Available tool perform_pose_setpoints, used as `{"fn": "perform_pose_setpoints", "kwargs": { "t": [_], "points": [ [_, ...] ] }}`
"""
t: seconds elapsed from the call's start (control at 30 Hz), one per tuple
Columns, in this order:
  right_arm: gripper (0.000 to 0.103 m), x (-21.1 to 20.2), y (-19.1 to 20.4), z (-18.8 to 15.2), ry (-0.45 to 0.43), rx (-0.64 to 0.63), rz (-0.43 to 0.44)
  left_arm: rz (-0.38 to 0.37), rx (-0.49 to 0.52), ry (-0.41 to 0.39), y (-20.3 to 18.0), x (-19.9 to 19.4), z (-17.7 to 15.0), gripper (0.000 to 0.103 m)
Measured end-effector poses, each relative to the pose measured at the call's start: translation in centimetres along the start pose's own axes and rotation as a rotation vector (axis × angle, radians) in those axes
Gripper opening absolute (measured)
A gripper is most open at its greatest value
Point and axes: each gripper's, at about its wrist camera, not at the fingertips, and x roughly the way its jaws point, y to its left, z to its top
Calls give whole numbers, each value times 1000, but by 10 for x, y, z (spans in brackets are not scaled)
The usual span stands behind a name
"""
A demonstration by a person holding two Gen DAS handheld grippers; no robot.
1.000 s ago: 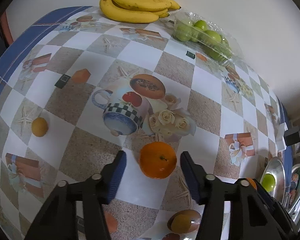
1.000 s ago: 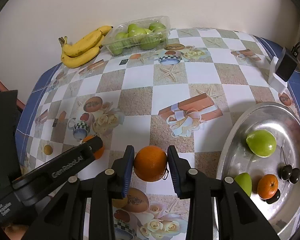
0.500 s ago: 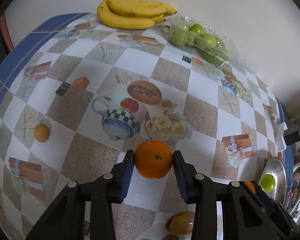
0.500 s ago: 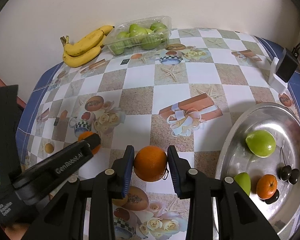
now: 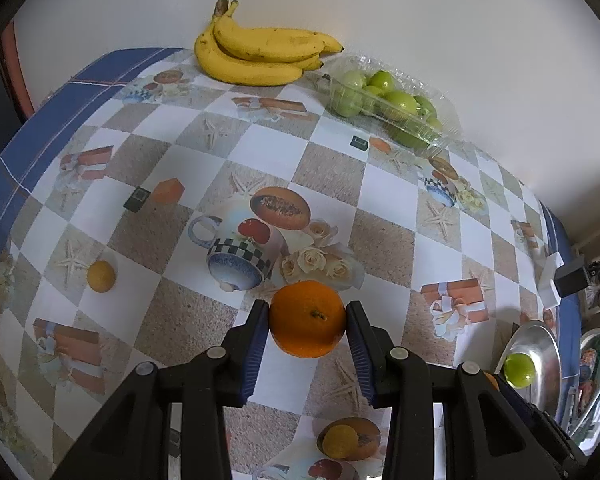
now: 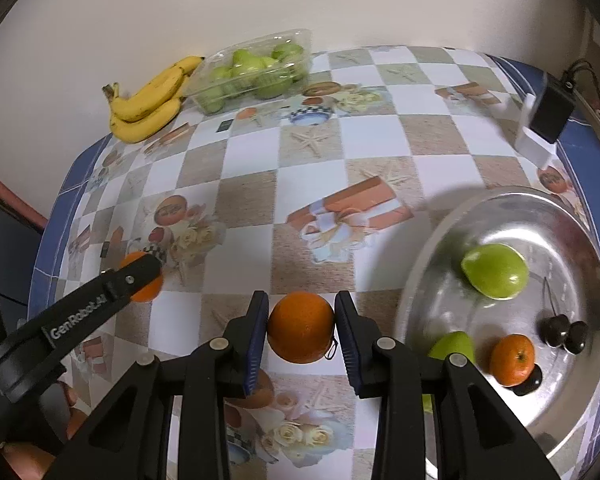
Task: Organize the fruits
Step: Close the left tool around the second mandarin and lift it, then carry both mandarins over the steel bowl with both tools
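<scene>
- A round orange fruit [image 5: 306, 318] is clamped between the blue pads of the left gripper [image 5: 307, 320], whose jaws have just closed onto it; it is seen above the checked tablecloth [image 5: 384, 208].
- A second round orange [image 6: 301, 327] is gripped between the narrowed right gripper [image 6: 301, 330] pads.
- Just right of the right gripper, a silver metal tray [image 6: 432, 248] holds a green fruit [image 6: 495, 270], a small mandarin [image 6: 512, 359] and dark cherries [image 6: 564, 334].
- Far ahead, yellow bananas [image 5: 260, 56] and a clear plastic box of green fruit [image 5: 388, 100] are set against the wall.

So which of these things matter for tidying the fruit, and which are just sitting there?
Part of the job:
- round orange in left gripper
- second orange in right gripper
- silver metal tray

Lying about:
- yellow banana bunch
- black box
</scene>
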Motion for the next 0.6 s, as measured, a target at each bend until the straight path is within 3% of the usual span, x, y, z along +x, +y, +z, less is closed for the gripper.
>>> {"fn": "perform_pose_setpoints", "kwargs": {
  "t": [0.6],
  "points": [
    [36, -24, -51, 8, -38, 99, -22, 8, 70, -17, -43, -10, -12, 42]
  ]
}}
